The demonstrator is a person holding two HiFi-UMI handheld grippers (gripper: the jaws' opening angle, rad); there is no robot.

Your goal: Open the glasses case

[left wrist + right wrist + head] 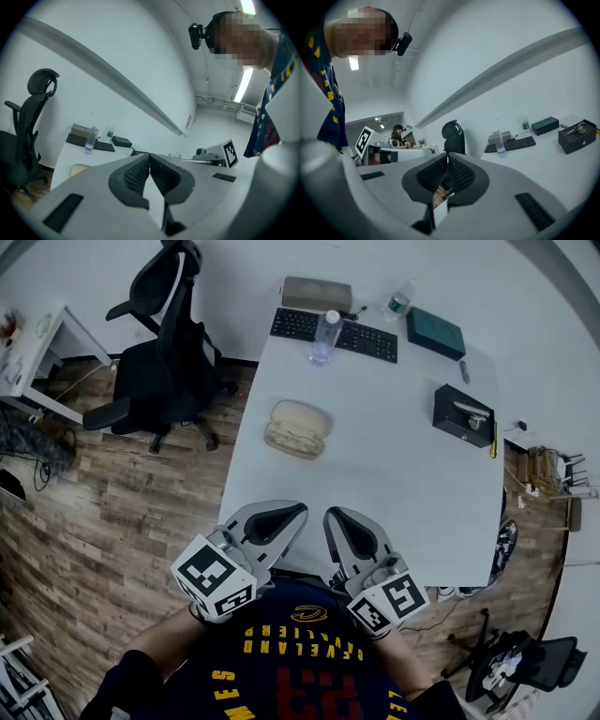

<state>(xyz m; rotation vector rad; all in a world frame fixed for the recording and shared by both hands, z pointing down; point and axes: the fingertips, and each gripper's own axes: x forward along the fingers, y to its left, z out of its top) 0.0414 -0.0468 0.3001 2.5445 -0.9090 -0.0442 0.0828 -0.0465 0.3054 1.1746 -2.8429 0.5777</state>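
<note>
The beige glasses case (297, 427) lies on the white table (394, 484), left of its middle; it looks open, its two halves side by side. A sliver of the case (77, 169) shows over the jaw in the left gripper view. Both grippers hover close together at the table's near edge, well short of the case. My left gripper (298, 509) is shut with nothing between its pads. My right gripper (330, 514) is shut and empty too. In their own views, the left gripper (149, 154) and right gripper (446, 157) show jaws meeting at the tips.
At the far edge stand a keyboard (333, 334), a water bottle (325, 337), a tan box (316, 293), a second bottle (398, 304) and a green box (434, 332). A black box (463, 414) sits at the right. An office chair (159, 362) stands left of the table.
</note>
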